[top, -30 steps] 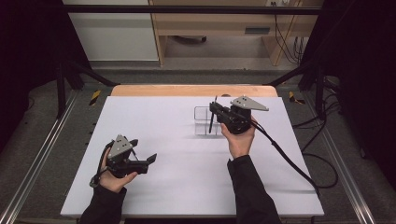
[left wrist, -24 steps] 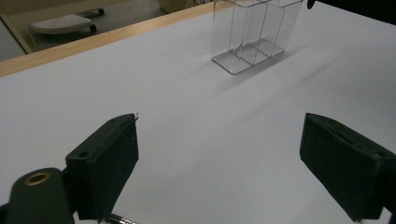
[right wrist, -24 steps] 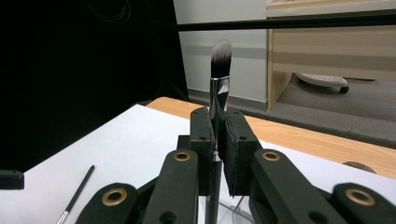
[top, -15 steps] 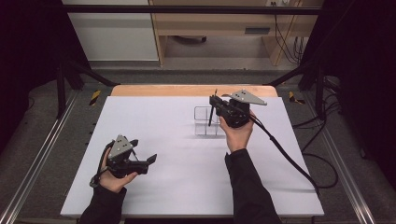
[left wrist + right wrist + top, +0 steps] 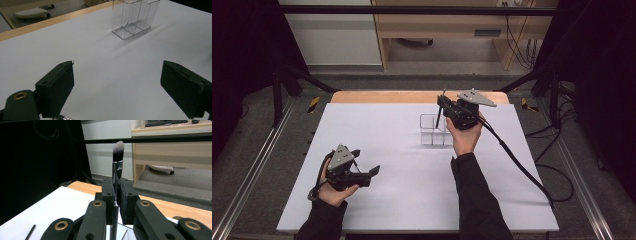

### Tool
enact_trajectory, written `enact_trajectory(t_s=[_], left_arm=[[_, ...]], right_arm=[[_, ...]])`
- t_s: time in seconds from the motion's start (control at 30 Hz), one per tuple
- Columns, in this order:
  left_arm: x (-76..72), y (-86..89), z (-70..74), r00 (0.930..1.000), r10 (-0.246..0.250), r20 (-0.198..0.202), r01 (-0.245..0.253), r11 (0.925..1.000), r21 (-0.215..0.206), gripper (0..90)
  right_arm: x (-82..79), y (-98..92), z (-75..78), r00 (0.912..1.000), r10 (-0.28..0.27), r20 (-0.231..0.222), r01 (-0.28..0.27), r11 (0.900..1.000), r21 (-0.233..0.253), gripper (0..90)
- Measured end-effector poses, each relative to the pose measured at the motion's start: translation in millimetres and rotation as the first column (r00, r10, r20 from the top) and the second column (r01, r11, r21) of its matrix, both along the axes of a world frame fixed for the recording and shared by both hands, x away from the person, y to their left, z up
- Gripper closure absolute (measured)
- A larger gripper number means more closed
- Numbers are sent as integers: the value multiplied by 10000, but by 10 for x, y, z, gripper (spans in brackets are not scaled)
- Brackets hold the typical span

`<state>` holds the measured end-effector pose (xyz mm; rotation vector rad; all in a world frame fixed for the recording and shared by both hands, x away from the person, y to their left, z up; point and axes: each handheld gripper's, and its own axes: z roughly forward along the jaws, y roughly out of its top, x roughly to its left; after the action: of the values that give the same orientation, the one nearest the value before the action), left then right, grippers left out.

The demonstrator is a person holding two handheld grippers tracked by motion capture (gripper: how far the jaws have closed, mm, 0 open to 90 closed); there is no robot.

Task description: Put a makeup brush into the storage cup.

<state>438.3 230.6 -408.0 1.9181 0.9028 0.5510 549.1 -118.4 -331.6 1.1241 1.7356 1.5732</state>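
Observation:
My right gripper (image 5: 441, 104) is shut on a makeup brush (image 5: 439, 114), which it holds upright just above the clear plastic organizer (image 5: 434, 132). In the right gripper view the brush (image 5: 117, 161) rises between the closed jaws of the gripper (image 5: 116, 195), with a silver ferrule and dark, white-tipped bristles on top. The brush's lower handle hangs toward the organizer's compartments. My left gripper (image 5: 365, 161) rests low at the table's near left, open with nothing between its jaws (image 5: 118, 67). The organizer (image 5: 135, 18) stands farther off in that view.
The white table (image 5: 402, 165) has a wooden strip (image 5: 387, 96) along its far edge. A thin dark stick (image 5: 31, 232) lies on the white surface. The right gripper's cable (image 5: 517, 165) trails off the table's right side. Desks and black frame legs stand beyond.
My right gripper has moved a little farther back and to the right with the brush, over the organizer. The left gripper has stayed put.

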Motion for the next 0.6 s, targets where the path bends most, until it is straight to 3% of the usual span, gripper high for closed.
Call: enact_trajectory(t_s=[0.6], left_arm=[[0,12,4,10000,33,33,-33,10000,-2,110]], right_arm=[[154,30,-61,9987,-499,-60,498,9986,-177,841]])
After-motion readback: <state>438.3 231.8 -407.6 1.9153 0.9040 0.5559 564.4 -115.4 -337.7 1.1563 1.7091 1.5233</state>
